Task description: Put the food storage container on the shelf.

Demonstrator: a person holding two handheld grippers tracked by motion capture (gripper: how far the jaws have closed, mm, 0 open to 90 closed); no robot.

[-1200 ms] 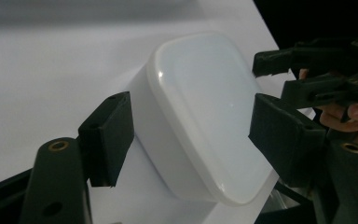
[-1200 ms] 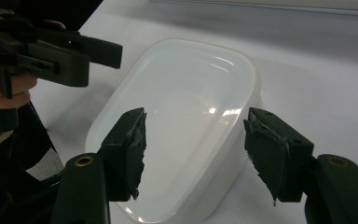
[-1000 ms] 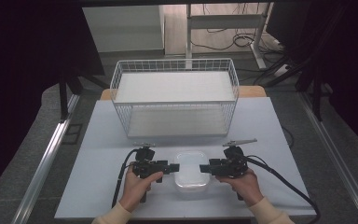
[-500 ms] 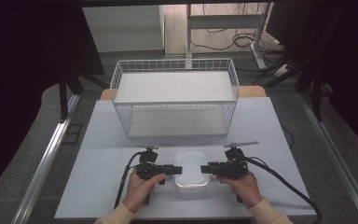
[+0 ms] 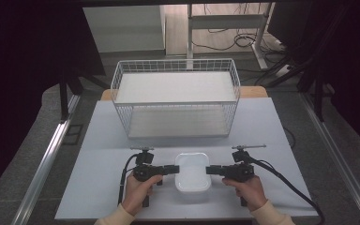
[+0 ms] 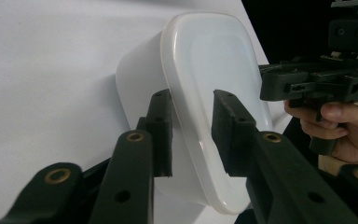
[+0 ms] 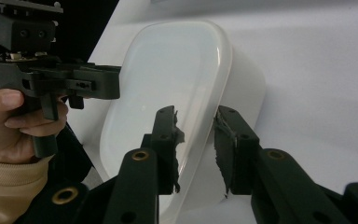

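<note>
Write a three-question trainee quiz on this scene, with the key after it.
1. True or false: the white container sits inside the wire basket.
2. The left gripper and the right gripper straddle which part of the container? A. its rim B. its base C. a handle
3. Fill in: the basket stands at the ___ side of the table from the person.

Key: 1. false, it stands on the table in front of the basket. 2. A. 3. far.

Bright, even tabletop; dark surroundings; sharp focus.
</note>
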